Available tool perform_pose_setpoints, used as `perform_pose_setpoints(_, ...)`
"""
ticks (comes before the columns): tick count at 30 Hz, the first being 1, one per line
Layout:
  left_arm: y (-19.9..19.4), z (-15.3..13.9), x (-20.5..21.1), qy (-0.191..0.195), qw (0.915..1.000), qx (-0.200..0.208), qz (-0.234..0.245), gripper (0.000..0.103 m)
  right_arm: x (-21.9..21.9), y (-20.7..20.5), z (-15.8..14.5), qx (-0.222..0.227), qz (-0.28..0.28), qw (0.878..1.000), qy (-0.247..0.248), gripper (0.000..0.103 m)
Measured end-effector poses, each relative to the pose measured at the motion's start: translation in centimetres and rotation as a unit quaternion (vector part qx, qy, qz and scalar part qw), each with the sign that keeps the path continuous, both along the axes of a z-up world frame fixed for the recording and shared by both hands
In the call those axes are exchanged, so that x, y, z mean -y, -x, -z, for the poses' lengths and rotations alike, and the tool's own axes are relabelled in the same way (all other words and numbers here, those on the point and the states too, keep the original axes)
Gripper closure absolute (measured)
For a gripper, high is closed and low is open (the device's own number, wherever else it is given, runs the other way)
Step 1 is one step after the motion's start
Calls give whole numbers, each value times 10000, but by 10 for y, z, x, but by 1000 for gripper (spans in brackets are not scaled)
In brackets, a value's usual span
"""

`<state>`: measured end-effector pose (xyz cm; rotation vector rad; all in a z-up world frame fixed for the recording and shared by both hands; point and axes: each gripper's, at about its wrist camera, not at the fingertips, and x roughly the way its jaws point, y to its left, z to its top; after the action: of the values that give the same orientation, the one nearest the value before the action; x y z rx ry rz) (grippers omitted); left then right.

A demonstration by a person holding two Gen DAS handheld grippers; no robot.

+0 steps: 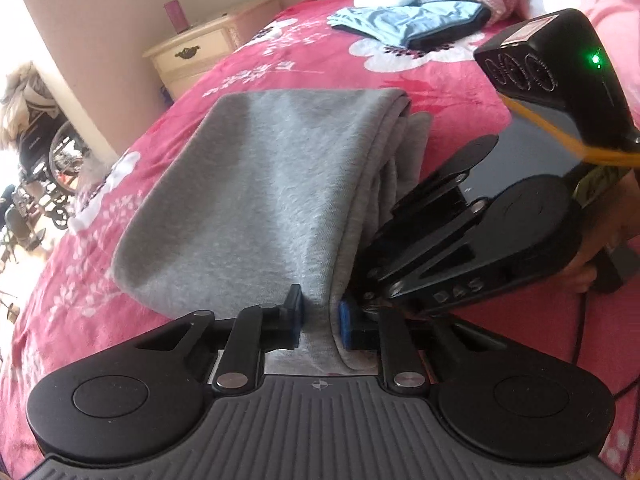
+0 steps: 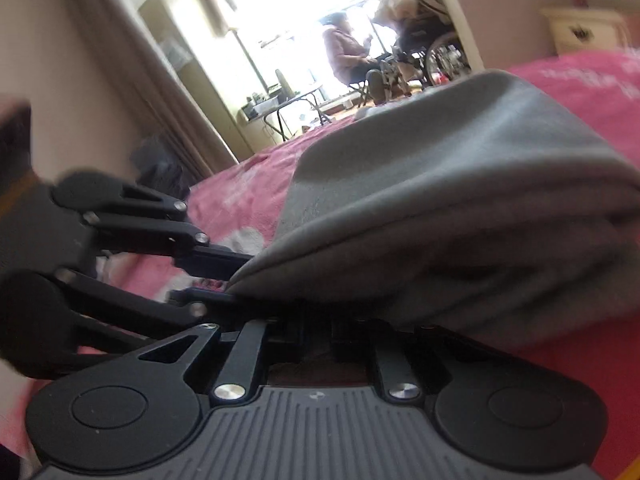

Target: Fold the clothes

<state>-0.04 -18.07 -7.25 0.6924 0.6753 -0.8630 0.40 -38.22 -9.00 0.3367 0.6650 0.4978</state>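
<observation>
The left claw [image 1: 319, 322] pinched the near edge of the folded grey garment [image 1: 256, 184] on the bed [image 1: 460, 92]. The right claw [image 2: 316, 330] sat at the same edge, its grip hidden. If lifted unevenly, the stacked layers could slip apart.

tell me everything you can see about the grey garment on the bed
The grey garment looks like soft heathered jersey, folded into a thick, long bundle with stacked layers showing along its right edge. It lies on the pink floral blanket. Its near end is pinched between the left tongs, whose blue pads press the cloth from both sides. The right tongs sit at the layered side edge, under the overhanging fabric; their grip is hidden.
</observation>
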Motion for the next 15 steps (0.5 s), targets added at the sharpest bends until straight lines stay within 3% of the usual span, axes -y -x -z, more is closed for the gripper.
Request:
perform_pose_setpoints(3, -5, -1, -3, 134, 9998, -160, -31, 89, 7, -7, 6, -170, 42, 9989, -425, 92)
perform_pose_setpoints(7, 0, 2, 1, 65, 9999, -55, 122, 87, 22, -4, 12, -437, 174, 9944, -949, 92)
perform_pose_setpoints(11, 2, 5, 4, -8, 9998, 31, 199, 83, 55, 22, 0, -410, 897, 9886, -1135, 91)
perform_pose_setpoints(13, 2, 7, 5, -45, 9997, 75, 237, 82, 80, 36, 0, -483, 1547, 9776, -1346, 91)
perform_pose_setpoints(15, 3, 9, 7, -81, 9995, 118, 275, 81, 108, 47, 5, -668, 2236, 9550, -1832, 91)
